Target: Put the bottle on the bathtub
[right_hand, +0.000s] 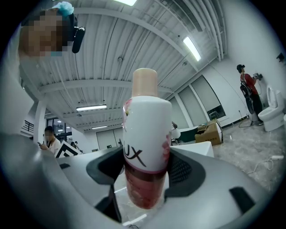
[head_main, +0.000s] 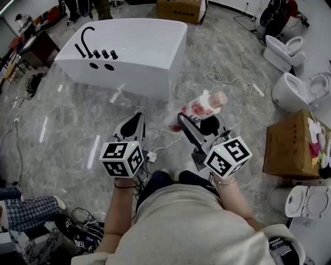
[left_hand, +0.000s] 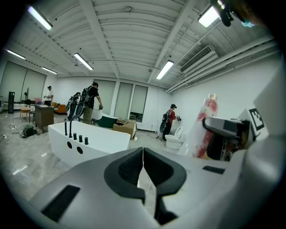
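A white bottle (head_main: 199, 108) with a pink floral label and a beige cap sits clamped in my right gripper (head_main: 195, 120), held above the floor. In the right gripper view the bottle (right_hand: 145, 147) fills the middle, both jaws pressed on its sides, and my right gripper (right_hand: 145, 172) is shut on it. The white bathtub (head_main: 150, 49) with black taps (head_main: 95, 49) stands ahead and to the left, a good way off. My left gripper (head_main: 133, 126) is shut and holds nothing; its jaws meet in the left gripper view (left_hand: 143, 172), where the bathtub (left_hand: 96, 141) shows at left.
White toilets (head_main: 292, 88) and a cardboard box (head_main: 292, 145) stand at the right. A white cable (head_main: 232, 83) snakes across the marble floor beyond the bottle. A brown box (head_main: 181, 9) sits behind the tub. People stand far off (left_hand: 91, 105).
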Motion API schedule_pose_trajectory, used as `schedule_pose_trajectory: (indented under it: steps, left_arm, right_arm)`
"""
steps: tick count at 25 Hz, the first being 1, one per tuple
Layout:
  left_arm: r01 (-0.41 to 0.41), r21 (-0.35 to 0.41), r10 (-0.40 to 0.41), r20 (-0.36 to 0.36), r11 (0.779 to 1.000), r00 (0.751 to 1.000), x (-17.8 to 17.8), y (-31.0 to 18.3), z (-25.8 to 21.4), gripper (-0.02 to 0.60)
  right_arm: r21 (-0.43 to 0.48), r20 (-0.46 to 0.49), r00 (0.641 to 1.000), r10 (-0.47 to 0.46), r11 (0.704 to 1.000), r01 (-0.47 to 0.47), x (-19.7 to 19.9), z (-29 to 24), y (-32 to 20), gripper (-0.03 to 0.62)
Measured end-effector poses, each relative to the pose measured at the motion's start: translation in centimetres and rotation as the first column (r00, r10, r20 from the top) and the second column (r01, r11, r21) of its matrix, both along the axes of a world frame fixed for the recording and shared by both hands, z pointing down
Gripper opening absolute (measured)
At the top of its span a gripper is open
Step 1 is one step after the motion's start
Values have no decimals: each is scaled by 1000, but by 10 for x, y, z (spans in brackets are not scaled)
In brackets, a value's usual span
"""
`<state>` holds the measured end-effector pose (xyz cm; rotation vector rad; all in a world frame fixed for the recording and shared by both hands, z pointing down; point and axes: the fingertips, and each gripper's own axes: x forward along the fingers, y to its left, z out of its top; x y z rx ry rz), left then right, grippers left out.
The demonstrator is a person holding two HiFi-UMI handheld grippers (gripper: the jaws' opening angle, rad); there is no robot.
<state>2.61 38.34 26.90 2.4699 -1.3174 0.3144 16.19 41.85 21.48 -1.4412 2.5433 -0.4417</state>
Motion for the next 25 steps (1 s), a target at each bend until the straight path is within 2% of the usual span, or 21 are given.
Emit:
schedule_pose_trajectory:
  steps: [7,14,20,25]
  left_arm:
    - [37,-22,-38,-27,999,999,-14,15,14,8]
    - [80,-63,-82,-33,995,996,-15,20,31,8]
    - [119,-76,-122,-43,990,992,-28,-15,39,8]
    - [105,-93,-111,-55,990,992,-27,-70,51,8]
  right_arm:
    - [-52,-22,1000,-14,999,13,-9,24,10,285]
    - [-55,-9,999,-42,998,41,-7,33,3,285]
    - [-74,-11,998,-66,995,65,-17,40,-32,285]
    - [-90,-30,997,-66,994,63,-23,50,-84,284]
